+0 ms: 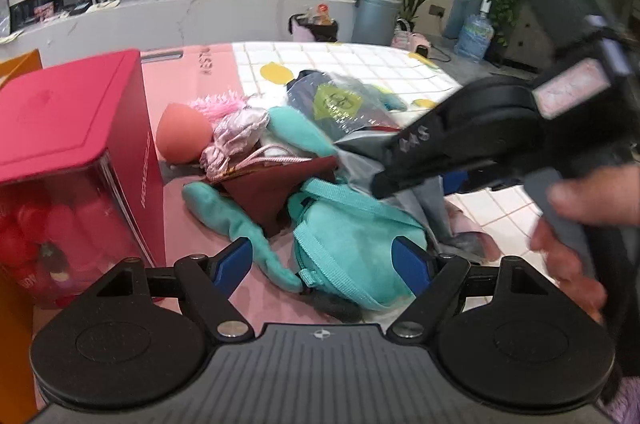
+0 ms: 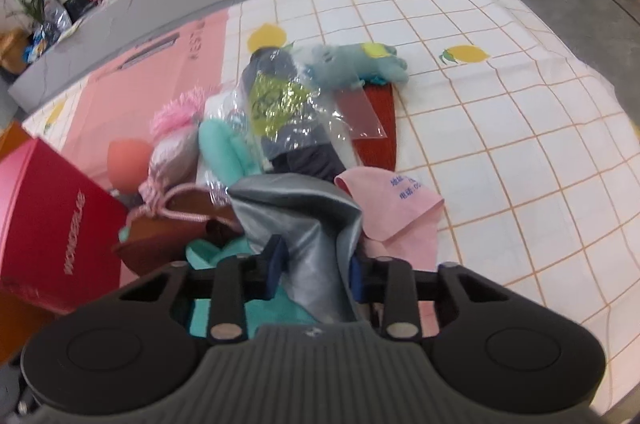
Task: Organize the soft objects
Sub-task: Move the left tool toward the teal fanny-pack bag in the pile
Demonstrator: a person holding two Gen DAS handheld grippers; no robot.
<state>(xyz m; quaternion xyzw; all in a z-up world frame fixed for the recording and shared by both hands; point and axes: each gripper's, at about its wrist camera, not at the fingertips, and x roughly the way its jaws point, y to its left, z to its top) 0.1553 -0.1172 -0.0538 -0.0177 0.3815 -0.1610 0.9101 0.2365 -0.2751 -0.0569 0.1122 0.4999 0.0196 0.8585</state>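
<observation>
A pile of soft things lies on the table: a teal plush bag (image 1: 352, 240), a dark red cloth (image 1: 276, 184), a pink tasselled pouch (image 1: 236, 132), a peach egg-shaped sponge (image 1: 182, 134), a bagged dark garment (image 2: 284, 108), a blue-green plush (image 2: 356, 64) and a pink cloth (image 2: 396, 212). My left gripper (image 1: 324, 264) is open, its fingers on either side of the teal bag. My right gripper (image 2: 316, 264) is shut on a silver-grey cloth (image 2: 304, 216) and holds it above the pile; it also shows in the left wrist view (image 1: 384, 180).
A red box (image 1: 76, 160) with a clear front stands at the left on a pink mat (image 1: 188, 72). An orange container edge (image 1: 20, 68) is at the far left. The lemon-print checked tablecloth (image 2: 500, 128) stretches to the right.
</observation>
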